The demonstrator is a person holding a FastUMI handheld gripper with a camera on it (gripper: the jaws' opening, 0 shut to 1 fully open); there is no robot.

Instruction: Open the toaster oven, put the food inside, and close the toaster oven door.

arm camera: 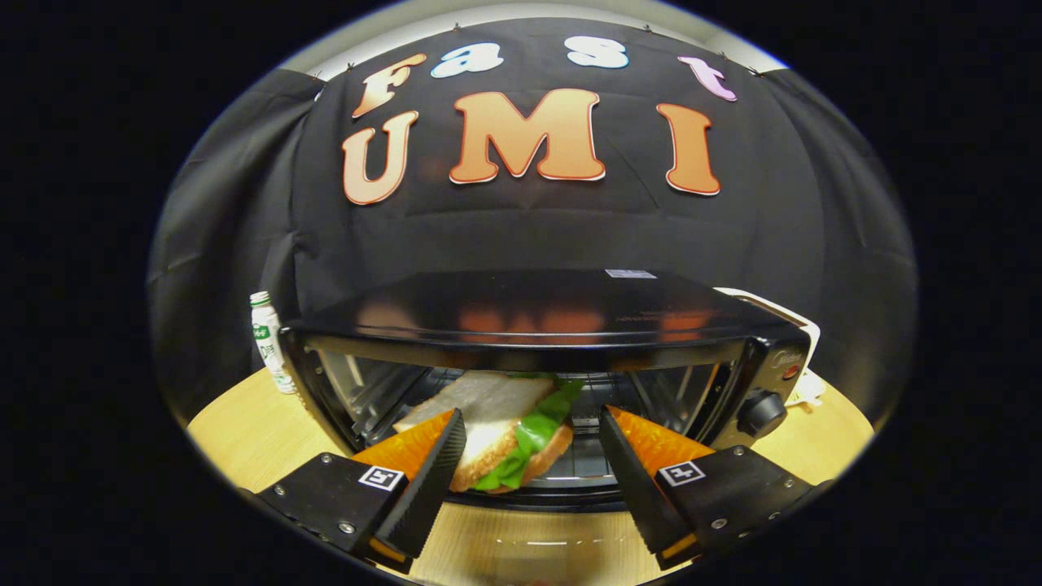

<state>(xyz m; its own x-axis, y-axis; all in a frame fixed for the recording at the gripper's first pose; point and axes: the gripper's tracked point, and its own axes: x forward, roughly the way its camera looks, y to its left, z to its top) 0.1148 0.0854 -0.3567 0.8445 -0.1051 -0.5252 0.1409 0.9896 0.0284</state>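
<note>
Two fingers spread wide, that's my claw (pixel 527 456) in the gripper view, and nothing is pinched between them. Both tips hang at the mouth of the toaster oven (pixel 537 342), and the sandwich (pixel 509 435) lies just ahead of them, closer to my left finger than my right. It looks to rest on the wire rack (pixel 590 464) inside, tilted, one bread corner poking up toward the oven's top edge, lettuce spilling out along the near side. I can't tell whether my left finger brushes the crust or merely sits in front of it (the angle hides the gap).

The oven stands open on the wooden table (pixel 244 439); its door isn't clear to me from here, though a dark edge runs below the rack between my fingers. A control knob (pixel 761 413) sits on the right front panel. Off to the left, beside the oven, a small white bottle (pixel 270 342) stands upright.

By my reckoning the food is in, or nearly, and closing up is what remains. That sandwich will be soft and light, loose in its layers: squeeze hard and the bread crushes, nudge it and the lettuce slides. If it needs seating deeper, I'd take it across the flat bread faces, gently. The door should be stiff and hinged; a push along its edge ought to do.
</note>
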